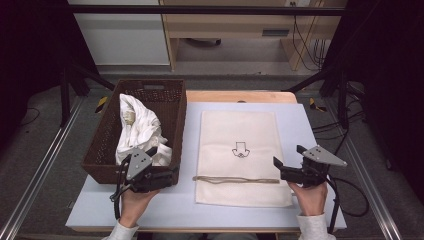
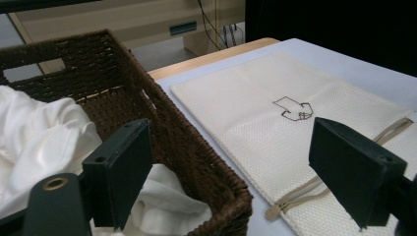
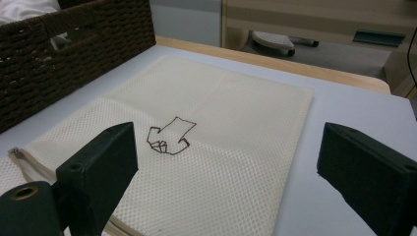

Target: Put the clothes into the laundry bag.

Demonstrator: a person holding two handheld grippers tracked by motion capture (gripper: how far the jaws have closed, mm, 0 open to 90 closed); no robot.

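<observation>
Both grippers, left (image 1: 172,172) and right (image 1: 277,167), we hold with jaws apart and empty, flanking the mesh bag (image 1: 240,150) lying flat beside the basket (image 1: 172,107) of white cloth (image 1: 137,127). Snagging wicker could drag the basket.

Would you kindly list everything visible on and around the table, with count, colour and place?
Basket: one, dark brown wicker, left side of the table.
Cloth: one bundle, white, crumpled inside the basket.
Mesh bag: one, cream, flat at the table's centre, brown zipper near the person's edge, small brown emblem mid-bag.
Table mat: one, pale blue-grey, under the basket and bag.
Left gripper: one, black, fingers open, at the basket's near right corner.
Right gripper: one, black, fingers open, at the bag's right edge.
</observation>
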